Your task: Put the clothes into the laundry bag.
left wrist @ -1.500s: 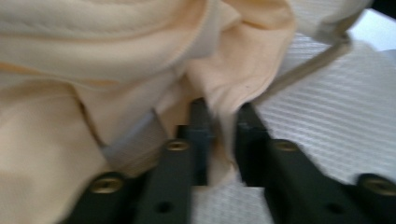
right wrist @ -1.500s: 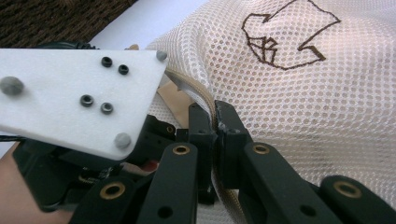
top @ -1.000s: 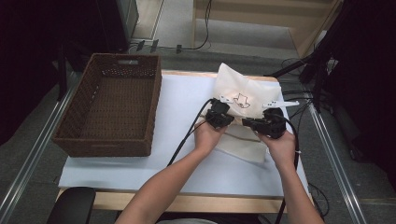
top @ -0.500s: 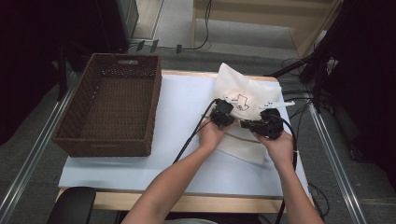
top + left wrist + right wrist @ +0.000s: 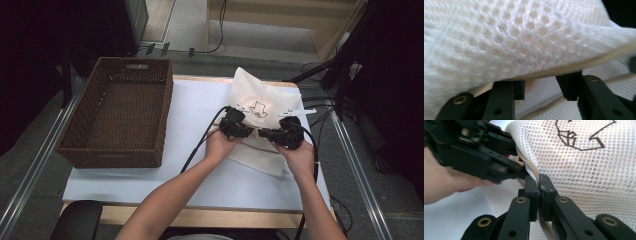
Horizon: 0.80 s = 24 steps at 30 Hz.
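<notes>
A big brown basket (image 5: 117, 120) sits on the left side of the counter (image 5: 195, 115), well apart from my work. Black cables lie on the floor behind the counter, and dark stands rise at the right. Nothing blocks me, but my two grippers crowd close together, nearly touching.

The white mesh bag (image 5: 257, 107) lies on the right part of the counter. It has a small brown drawing on it, like a little animal. Its far end puffs up, and its near end lies flat under my hands. The long way of the bag runs from me toward the far edge, leaning a bit to the left.

The tan zipper (image 5: 530, 168) runs along the bag's edge. In the right gripper view, my right gripper (image 5: 539, 183) has its jaws clenched on the zipper — the tan strip goes right between them.

In the left gripper view, my left gripper (image 5: 540, 87) has its jaws set apart. The zipper edge (image 5: 574, 67) passes just over the tips, and the mesh bulges above them — it is blurry there, so I cannot tell if the jaws touch it.
</notes>
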Available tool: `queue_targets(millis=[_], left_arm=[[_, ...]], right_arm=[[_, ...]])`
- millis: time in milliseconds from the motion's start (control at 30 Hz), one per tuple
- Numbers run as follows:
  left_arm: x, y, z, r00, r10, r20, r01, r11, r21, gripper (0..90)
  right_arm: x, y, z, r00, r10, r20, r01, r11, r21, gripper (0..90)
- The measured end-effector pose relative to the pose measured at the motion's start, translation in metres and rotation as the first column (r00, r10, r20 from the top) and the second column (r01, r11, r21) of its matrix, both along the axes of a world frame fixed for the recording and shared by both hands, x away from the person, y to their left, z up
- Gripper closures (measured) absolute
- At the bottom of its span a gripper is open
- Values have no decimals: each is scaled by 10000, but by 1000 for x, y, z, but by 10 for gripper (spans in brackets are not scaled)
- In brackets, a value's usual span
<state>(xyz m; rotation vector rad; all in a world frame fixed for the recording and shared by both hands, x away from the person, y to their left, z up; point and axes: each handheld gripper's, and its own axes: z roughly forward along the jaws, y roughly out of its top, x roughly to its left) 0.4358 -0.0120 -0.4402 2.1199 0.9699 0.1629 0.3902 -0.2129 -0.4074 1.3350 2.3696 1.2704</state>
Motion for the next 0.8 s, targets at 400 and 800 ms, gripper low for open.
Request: queue_targets(millis=[400, 800], left_arm=[[-22, 31, 8, 9990, -306, 328, 297, 9992, 266, 512], [-7, 25, -25, 9997, -11, 259, -23, 9914, 1309, 598]], right_arm=[[0, -2, 0, 10000, -55, 17, 54, 9999, 124, 883], [0, 1, -1, 10000, -18, 19, 18, 10000, 54, 882]])
